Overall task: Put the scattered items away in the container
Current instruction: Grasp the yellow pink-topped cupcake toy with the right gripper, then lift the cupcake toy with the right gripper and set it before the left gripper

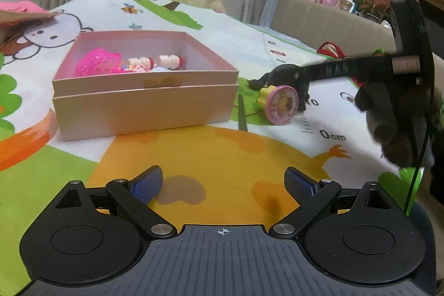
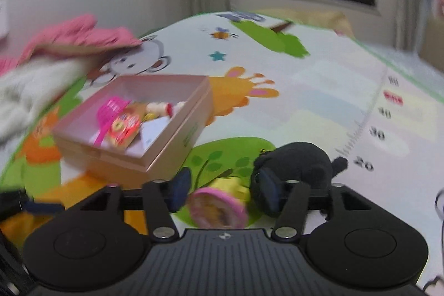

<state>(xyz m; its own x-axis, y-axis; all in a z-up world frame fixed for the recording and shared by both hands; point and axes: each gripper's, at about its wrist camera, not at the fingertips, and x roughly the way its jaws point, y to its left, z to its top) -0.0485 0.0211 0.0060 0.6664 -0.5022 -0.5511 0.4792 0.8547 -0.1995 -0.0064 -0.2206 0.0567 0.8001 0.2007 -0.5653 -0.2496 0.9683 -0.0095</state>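
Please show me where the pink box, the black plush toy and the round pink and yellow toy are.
pink box [image 1: 144, 113], left wrist view, front wall.
black plush toy [image 2: 299, 160], right wrist view, its body.
round pink and yellow toy [image 1: 283, 104], left wrist view, its round pink face.

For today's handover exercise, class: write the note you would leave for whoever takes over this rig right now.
Left gripper: open, empty, over the mat in front of the box.
Right gripper: open, straddling the round toy on the mat; not clamped, as far as the blur shows.
Plush: on the mat beside the round toy.
Done: basket and dolls lie in the box.
Left: round toy, plush, perhaps the red item farther back.
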